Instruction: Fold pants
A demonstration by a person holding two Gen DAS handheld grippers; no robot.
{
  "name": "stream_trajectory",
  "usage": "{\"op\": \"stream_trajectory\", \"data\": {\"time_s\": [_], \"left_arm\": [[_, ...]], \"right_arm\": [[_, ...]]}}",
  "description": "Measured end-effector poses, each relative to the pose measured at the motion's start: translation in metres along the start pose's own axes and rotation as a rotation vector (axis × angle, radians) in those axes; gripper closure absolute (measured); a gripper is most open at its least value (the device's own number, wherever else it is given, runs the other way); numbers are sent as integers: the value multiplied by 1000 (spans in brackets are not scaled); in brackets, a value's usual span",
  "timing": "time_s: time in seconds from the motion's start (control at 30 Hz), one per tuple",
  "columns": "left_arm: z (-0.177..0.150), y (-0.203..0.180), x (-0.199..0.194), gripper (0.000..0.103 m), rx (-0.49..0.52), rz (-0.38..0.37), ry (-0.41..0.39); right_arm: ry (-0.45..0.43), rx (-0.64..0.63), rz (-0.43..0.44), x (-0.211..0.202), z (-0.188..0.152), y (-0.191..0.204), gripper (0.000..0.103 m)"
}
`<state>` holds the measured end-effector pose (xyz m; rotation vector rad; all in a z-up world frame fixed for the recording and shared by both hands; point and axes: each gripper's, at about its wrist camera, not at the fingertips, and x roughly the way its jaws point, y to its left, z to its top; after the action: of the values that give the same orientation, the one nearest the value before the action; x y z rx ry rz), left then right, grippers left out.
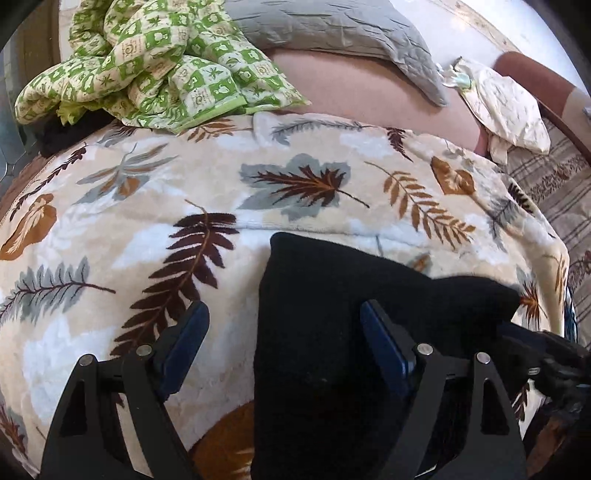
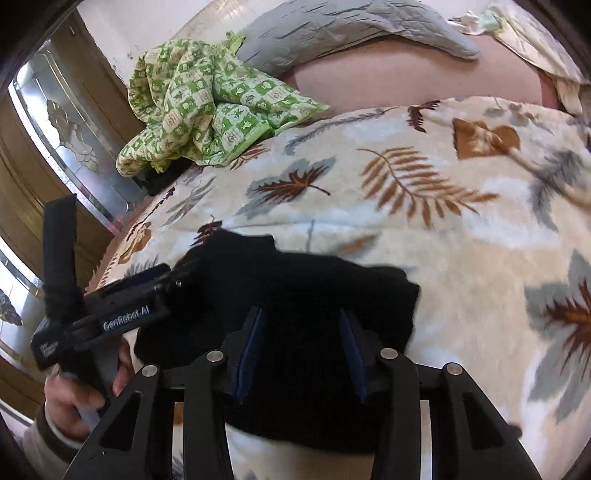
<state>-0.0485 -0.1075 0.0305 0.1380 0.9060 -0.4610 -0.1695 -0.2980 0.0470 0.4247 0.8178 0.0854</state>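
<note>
Because the black pants (image 1: 332,332) already lie as a compact folded bundle on the leaf-print blanket (image 1: 258,177) covering the bed, the job looks close to done, with perhaps a last tuck or press left. The left hand-held gripper (image 1: 284,325) hangs over the bundle's left edge with its jaws apart, one blue pad over bare blanket and the other over the black cloth, gripping nothing. The right hand-held gripper (image 2: 301,332) sits above the bundle's middle, jaws also apart; whether its pads touch the fabric I cannot tell. Both seem placed to flatten or square the fold rather than lift it.

Beyond the pants, away from the grippers, the blanket runs open and flat, giving free room to slide or turn the bundle. Farther off on that side lie a crumpled green checked cloth (image 2: 207,107) and a grey pillow (image 2: 343,33), well apart from the pants. To the pants' left, the bed's edge meets a wooden wardrobe with mirror (image 2: 62,122), so room is tighter there.
</note>
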Motion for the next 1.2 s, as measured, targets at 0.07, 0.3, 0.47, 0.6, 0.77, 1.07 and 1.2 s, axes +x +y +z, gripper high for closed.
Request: {"op": "stream_trajectory", "data": {"time_s": [0.07,0.3,0.47,0.6,0.77,1.07,1.2], "left_arm": [[1,4,-5,19,-11,-14,-3],[3,7,-6,19,-46,-15,-3],[3,8,-8,19,-47,-5,-7],[3,6,-8,19,-56,1,0],[3,10,-24,19,-59,-10,-35],[-6,9,-25,19,-27,-5,-29],[-15,7,-21,19,-17,-4,-13]], "right_arm": [[-7,17,19,-15,-5,-6,59],[-12,22,-4,-40,-14,-19,59],[42,-9,14,-22,-17,-10,59],[37,-18,19,-15,-17,-8,90],[6,-59,66,-42,-20,0,96],[100,-56,22,-32,-42,-8,92],[13,-3,42,-57,-32,-16,51]]}}
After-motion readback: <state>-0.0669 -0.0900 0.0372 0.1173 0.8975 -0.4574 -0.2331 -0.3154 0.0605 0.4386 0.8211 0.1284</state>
